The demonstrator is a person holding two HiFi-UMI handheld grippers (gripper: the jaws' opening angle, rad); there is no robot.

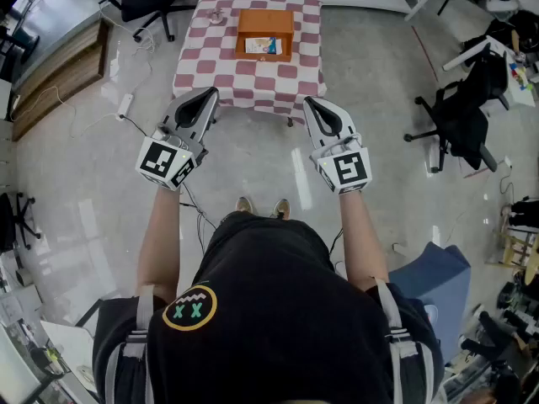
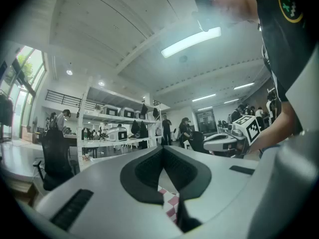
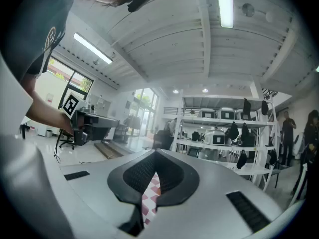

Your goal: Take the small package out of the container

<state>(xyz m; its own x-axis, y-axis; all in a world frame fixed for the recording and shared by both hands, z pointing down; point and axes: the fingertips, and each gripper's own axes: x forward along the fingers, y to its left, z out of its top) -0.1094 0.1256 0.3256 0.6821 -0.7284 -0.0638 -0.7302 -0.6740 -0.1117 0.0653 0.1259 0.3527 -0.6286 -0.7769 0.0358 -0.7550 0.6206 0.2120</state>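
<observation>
Not begun: small package (image 1: pixel 260 46) inside orange container (image 1: pixel 265 21), well ahead; left gripper (image 1: pixel 205 95) and right gripper (image 1: pixel 312 102) both closed, empty.

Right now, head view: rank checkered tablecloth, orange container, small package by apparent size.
1. checkered tablecloth
2. orange container
3. small package, lying inside it
All sit at a similar distance from the camera, so the order holds.

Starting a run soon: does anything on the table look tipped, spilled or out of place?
Nothing stands out. The container sits open side up on the checked tablecloth, with the small package lying inside it.
</observation>
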